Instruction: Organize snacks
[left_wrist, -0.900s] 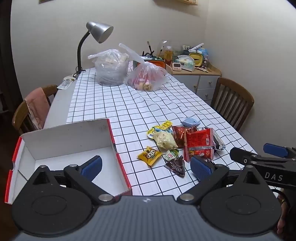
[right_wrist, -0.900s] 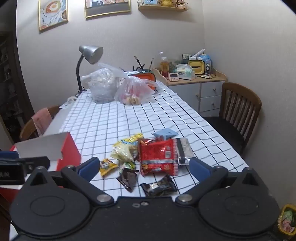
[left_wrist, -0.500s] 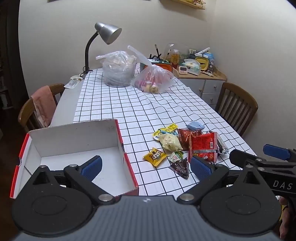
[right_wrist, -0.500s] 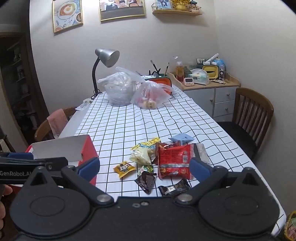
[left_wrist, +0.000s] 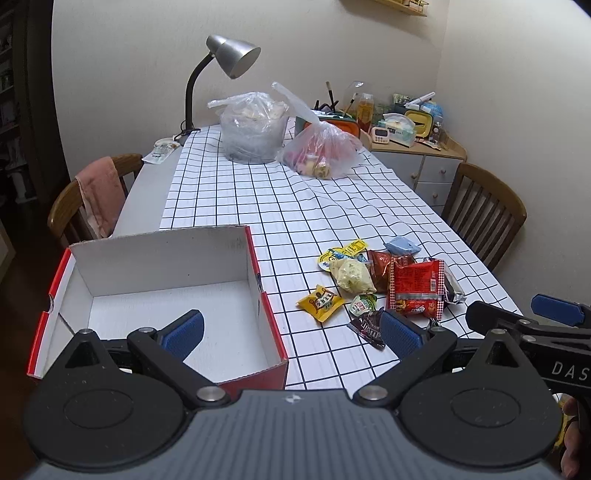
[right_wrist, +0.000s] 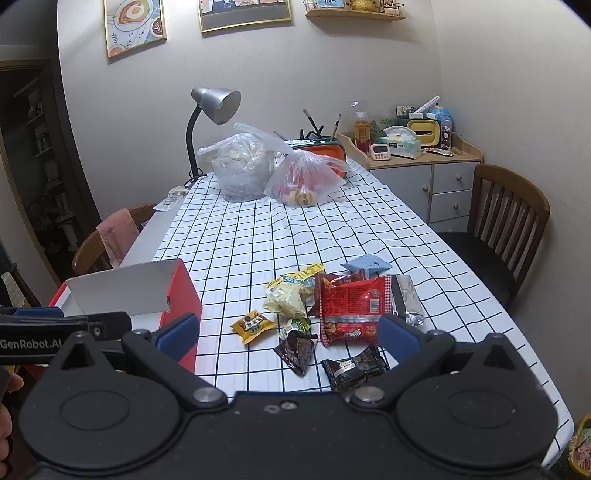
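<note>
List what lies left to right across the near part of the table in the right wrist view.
Red-and-white box → yellow candy packet → brown chocolate packet → black wrapped bar → silver foil packet.

Each gripper (left_wrist: 291, 330) (right_wrist: 288, 332) is matte black, with round pivot discs, silver screws and ribbed blue pads (left_wrist: 183, 329). White lettering marks each gripper's side.

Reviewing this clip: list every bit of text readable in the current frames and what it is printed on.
"GenRobot.AI": side of the left gripper, seen from the right wrist.
"DAS", cut off at the frame edge: side of the right gripper, seen from the left wrist.
Print on the snack packets and the clock is too small or blurred.
</note>
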